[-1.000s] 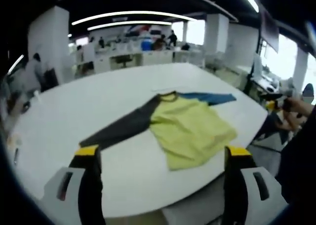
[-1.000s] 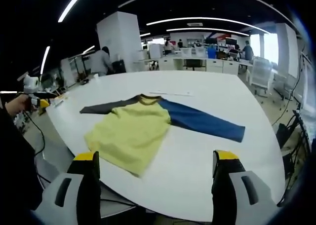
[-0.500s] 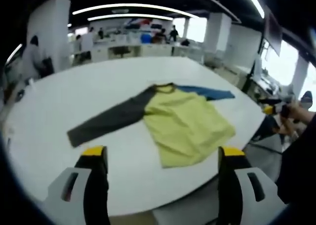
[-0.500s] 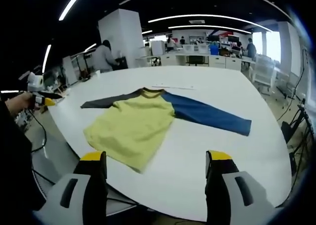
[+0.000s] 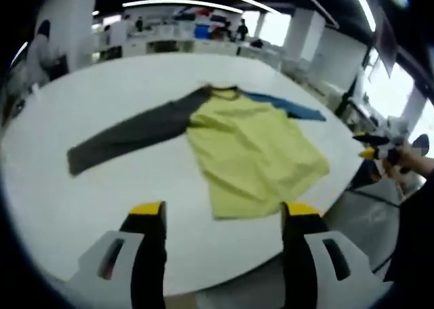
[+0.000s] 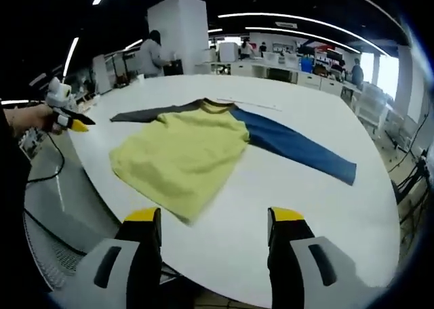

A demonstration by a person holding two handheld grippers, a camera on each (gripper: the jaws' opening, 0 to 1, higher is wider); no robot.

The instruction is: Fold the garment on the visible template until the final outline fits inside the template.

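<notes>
Left gripper (image 5: 224,217), nearest, hovers above the table (image 5: 81,200) edge, jaws apart, gripping nothing. Right gripper (image 6: 213,221) likewise hovers over the near rim, jaws parted and empty. Beyond them the garment (image 6: 183,153) lies flat on the white table, yellow body with hem toward the near edge and collar away. Grey sleeve (image 5: 125,136) and blue sleeve (image 6: 298,150) spread to opposite sides, forming the long axis. Far behind, a person (image 6: 152,51) stands by desks.
</notes>
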